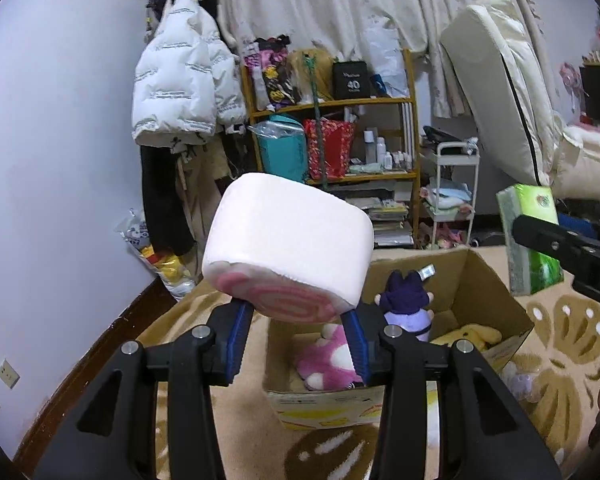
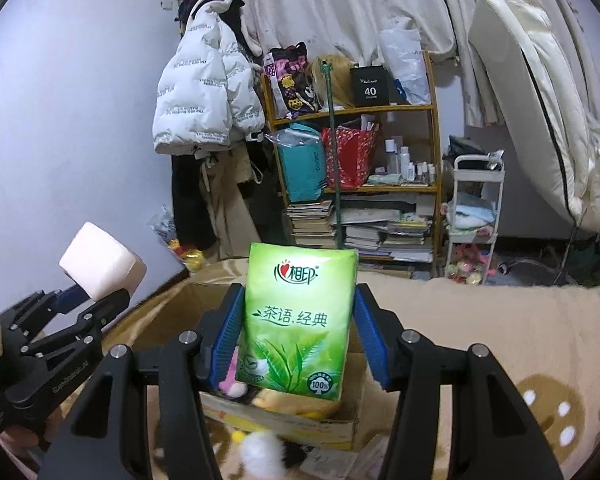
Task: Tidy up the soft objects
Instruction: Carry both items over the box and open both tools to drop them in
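Looking maybe halfway: your left claw (image 1: 298,322) grips the white-and-pink swirl cushion (image 1: 288,242) over the open cardboard box (image 1: 496,280), plushies already inside. At 3 o'clock, your right claw (image 2: 298,332) clamps the green tissue pack (image 2: 298,316). Both still need dropping in.

A white cushion (image 1: 288,236) with pink swirl, a green leaf-printed tissue pack (image 2: 298,320), a brown cardboard box (image 1: 488,292).

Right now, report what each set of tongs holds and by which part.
Left tongs: the white-and-pink cushion, pinched at its lower, swirl-patterned end. Right tongs: the green tissue pack, clamped across its two side edges.
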